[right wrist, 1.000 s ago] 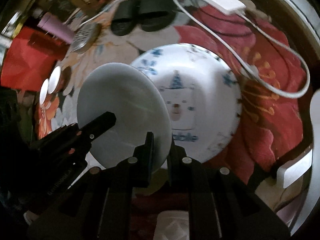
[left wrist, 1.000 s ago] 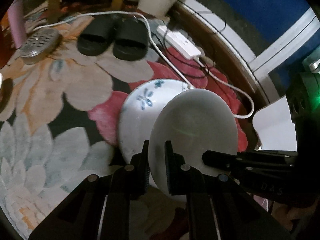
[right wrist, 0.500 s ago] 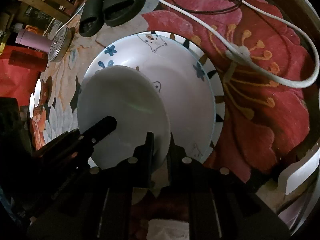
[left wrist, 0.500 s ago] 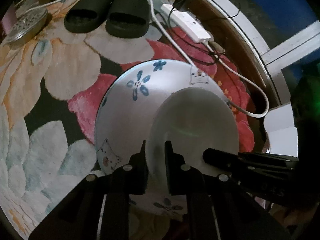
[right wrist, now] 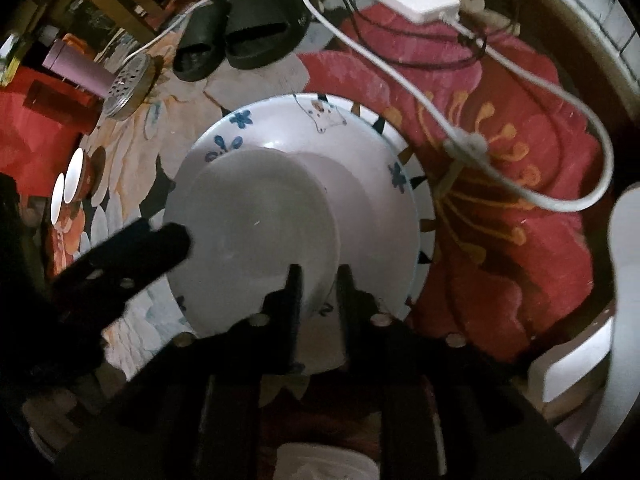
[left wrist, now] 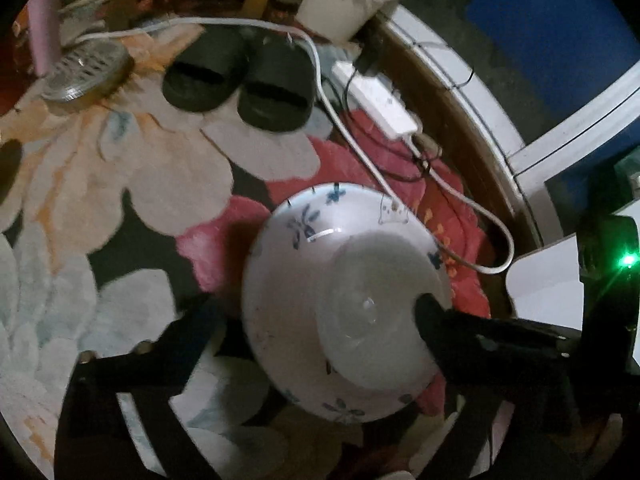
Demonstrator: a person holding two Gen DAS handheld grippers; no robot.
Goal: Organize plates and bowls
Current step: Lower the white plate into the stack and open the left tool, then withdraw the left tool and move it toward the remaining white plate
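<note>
Right wrist view has the small plain plate [right wrist: 256, 224] sitting in the flowered bowl [right wrist: 360, 152], its near rim loose between the opening right gripper [right wrist: 318, 276], while the left gripper [left wrist: 308, 312] is opening wide around both.

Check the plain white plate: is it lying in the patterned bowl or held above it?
Lying in it: the plain white plate rests inside the patterned bowl.
</note>
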